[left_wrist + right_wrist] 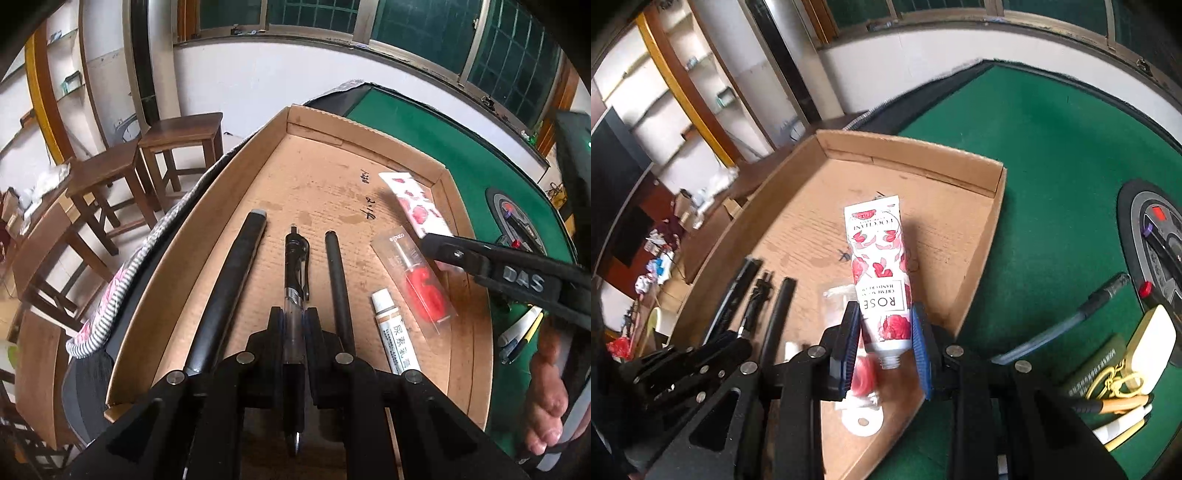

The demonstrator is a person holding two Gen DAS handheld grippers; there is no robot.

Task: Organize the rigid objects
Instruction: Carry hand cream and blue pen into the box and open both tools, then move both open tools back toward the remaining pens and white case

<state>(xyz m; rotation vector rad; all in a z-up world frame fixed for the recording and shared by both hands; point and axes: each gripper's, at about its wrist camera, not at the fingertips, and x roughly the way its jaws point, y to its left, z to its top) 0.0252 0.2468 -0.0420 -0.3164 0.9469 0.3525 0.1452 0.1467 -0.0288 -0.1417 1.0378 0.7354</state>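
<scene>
The cardboard tray (236, 192) is plain brown with dark scribbles, on a green felt desk (1052, 155). The hand cream tube (881, 266) is white with red rose petals and "ROSE" in dark letters; the small ointment tube (395, 339) is white with a tan band. The pen (295, 280) is black with a clear barrel, and the right tongs (886, 343) carry blue pads (921, 350) on black arms.

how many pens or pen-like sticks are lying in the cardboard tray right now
3: a thick black stick on the left, a clear-barrel pen in the left gripper, and a thin black stick just right of it.
</scene>
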